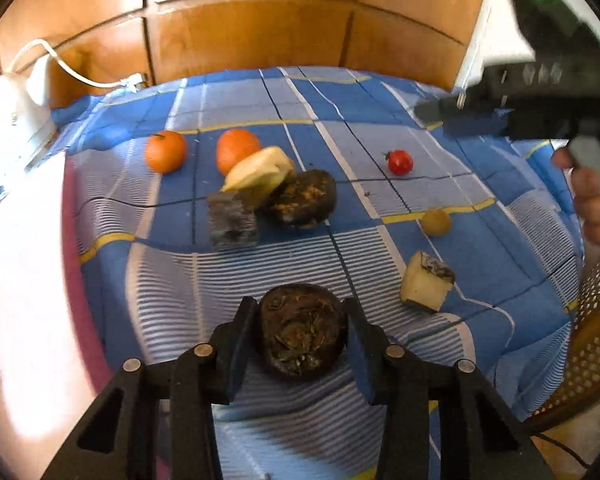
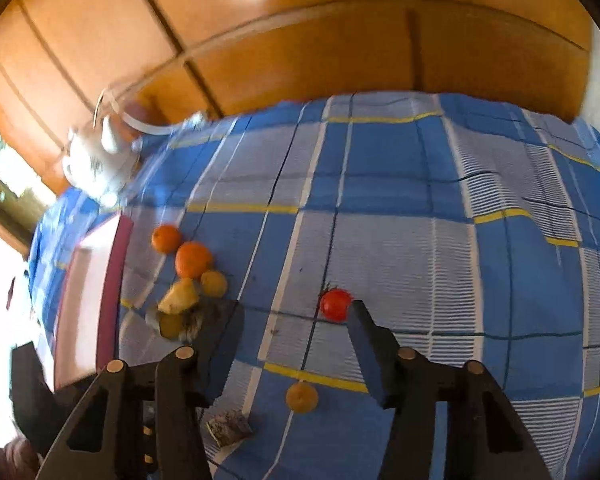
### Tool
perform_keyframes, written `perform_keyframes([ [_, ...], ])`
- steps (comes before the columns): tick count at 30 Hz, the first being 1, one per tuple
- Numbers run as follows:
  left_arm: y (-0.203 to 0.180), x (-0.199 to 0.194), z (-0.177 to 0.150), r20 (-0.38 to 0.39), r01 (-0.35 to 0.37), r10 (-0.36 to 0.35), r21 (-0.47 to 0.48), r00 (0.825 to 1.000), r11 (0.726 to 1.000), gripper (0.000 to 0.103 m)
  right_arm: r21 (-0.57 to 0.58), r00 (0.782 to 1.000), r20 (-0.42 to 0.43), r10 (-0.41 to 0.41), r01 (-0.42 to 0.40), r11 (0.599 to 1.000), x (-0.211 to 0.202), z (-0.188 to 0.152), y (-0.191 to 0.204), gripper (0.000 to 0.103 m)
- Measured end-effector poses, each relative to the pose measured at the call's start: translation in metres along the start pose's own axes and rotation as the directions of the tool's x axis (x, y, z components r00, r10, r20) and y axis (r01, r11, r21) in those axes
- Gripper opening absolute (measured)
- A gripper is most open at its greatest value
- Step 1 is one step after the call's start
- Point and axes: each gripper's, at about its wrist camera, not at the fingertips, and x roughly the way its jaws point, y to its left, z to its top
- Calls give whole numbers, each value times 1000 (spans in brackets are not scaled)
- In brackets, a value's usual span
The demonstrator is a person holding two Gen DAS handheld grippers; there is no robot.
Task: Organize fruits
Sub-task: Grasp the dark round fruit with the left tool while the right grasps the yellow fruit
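The left tongs (image 1: 302, 330) are closed on a dark, round, rough-skinned fruit piece (image 1: 302, 332), one pad on each side, cut face toward the camera, just above the blue checked bedsheet (image 1: 380, 120). Ahead of them lies a cluster: two oranges (image 1: 165, 151), a pale yellow slice (image 1: 260, 170), a second dark round piece (image 1: 302, 199) and a grey-skinned chunk (image 1: 232, 220). That grouping suggests the held piece is meant to join its twin there. To the right of the left tongs rest a pale wedge (image 1: 426, 282), a small yellow-green fruit (image 1: 436, 222) and a tomato (image 1: 400, 161). The right tongs (image 2: 296, 322) hang wide apart and empty, the tomato just beside the right pad, likely its next pick.
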Motion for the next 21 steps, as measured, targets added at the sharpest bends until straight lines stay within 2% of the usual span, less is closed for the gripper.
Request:
perform_keyframes([
  [4,10,-21,-2,52,-8,9,-29,999,1000,43,-82,997,-76,-10,4,997,15,-7,13,49],
  [7,20,-34,2,88,-3,9,-70,996,998,43,-39,996,-86,-26,23,999,17,-7,3,43],
  [10,38,-52,6,127,-13,29,-123,991,992,43,-2,990,-138,21,-22,1000,21,-9,-6,42],
  [13,58,-71,7,168,-41,70,-175,983,984,43,-72,981,-194,0,-15,997,30,-16,7,42],
  [18,103,-94,-1,184,-122,179,-284,967,951,43,-183,960,-265,-87,38,982,44,-31,24,39],
  [21,142,-100,-7,147,-177,249,-382,957,907,43,-217,954,-276,-121,61,974,46,-36,26,37],
])
